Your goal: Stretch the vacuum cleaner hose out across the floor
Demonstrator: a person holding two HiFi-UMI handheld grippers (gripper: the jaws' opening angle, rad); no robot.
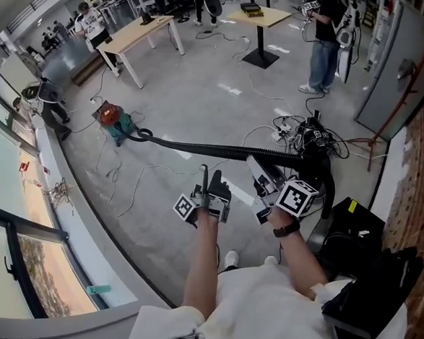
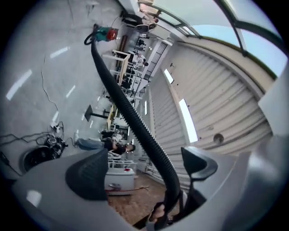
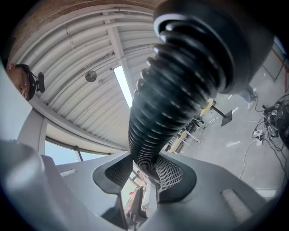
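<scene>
A teal and red vacuum cleaner (image 1: 114,120) stands far off on the grey floor. Its black ribbed hose (image 1: 196,147) runs from it toward me, nearly straight. My right gripper (image 1: 260,170) is shut on the hose near its thick end. In the right gripper view the ribbed hose (image 3: 180,76) is pinched between both pads (image 3: 169,173) of that gripper (image 3: 144,169). My left gripper (image 1: 211,181) sits just left of the right one, beside the hose. In the left gripper view its jaws (image 2: 144,167) stand wide apart, and the hose (image 2: 135,122) passes between them without the pads (image 2: 88,173) pressing it.
A tangle of cables and a power strip (image 1: 296,134) lies right of the hose. Black bags (image 1: 363,263) sit at my right by a brick wall. Wooden tables (image 1: 141,36) and several people (image 1: 326,34) stand farther back. A window ledge (image 1: 93,231) runs along the left.
</scene>
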